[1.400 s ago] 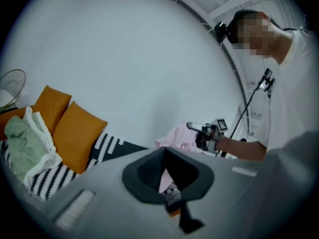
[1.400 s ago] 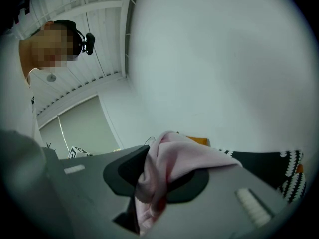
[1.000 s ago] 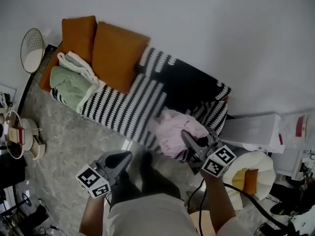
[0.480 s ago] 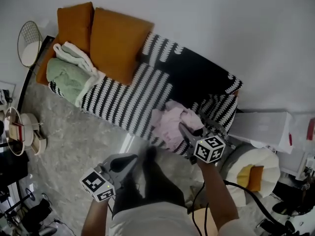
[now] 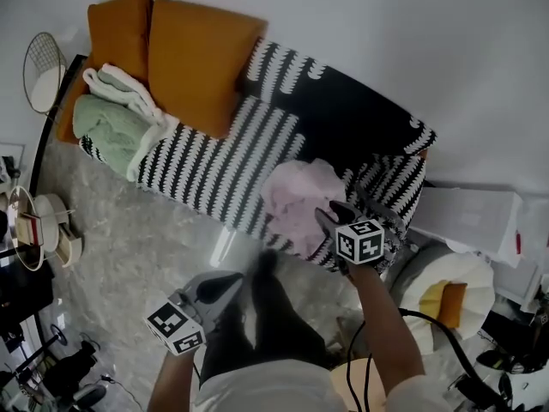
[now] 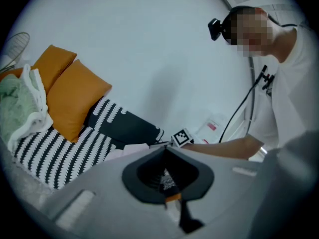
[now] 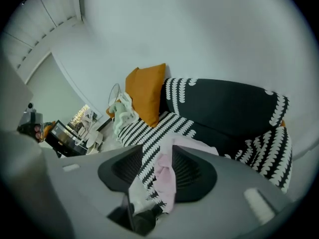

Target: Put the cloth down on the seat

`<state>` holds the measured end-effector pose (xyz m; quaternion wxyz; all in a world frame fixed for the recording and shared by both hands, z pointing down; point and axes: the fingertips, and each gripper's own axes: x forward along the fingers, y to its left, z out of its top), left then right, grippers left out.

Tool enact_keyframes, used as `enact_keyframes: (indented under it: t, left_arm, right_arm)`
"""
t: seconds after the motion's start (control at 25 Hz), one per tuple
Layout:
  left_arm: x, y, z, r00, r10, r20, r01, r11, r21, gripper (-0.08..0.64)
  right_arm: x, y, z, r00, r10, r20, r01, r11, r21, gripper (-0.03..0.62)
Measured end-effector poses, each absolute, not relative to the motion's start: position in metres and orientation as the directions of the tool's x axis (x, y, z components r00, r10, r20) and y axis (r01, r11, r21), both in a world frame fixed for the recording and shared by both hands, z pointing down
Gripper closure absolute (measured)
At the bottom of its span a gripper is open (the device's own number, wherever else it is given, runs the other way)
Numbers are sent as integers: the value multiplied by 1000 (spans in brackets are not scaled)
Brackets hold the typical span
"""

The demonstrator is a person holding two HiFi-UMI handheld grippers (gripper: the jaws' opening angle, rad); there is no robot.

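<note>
The right tongs are gripping the pink cloth, which has been gathering into a tighter bunch just ahead of them over the striped seat, the worktop here. It is probably still waiting to be released. The left tongs are hanging closed and empty, well behind. Bare seat is lying ahead-left of the right tongs, with its front edge running just beneath them.

Soft matt cloth, coarse knitted seat
</note>
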<state>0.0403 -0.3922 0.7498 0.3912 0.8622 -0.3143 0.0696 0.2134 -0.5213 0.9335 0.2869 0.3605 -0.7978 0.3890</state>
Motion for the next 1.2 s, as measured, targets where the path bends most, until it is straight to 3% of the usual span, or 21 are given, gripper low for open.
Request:
enact_keyframes:
  t: [0.56, 1.2]
  left_arm:
    - [49, -402, 722, 803, -482, 350, -584, -520, 624, 563]
    - [-9, -342, 653, 837, -462, 293, -541, -621, 567, 563]
  right_arm:
    - [229, -512, 891, -569, -395, 721, -813, 399, -423, 430]
    - [207, -420, 753, -467, -561, 684, -884, 304, -355, 545]
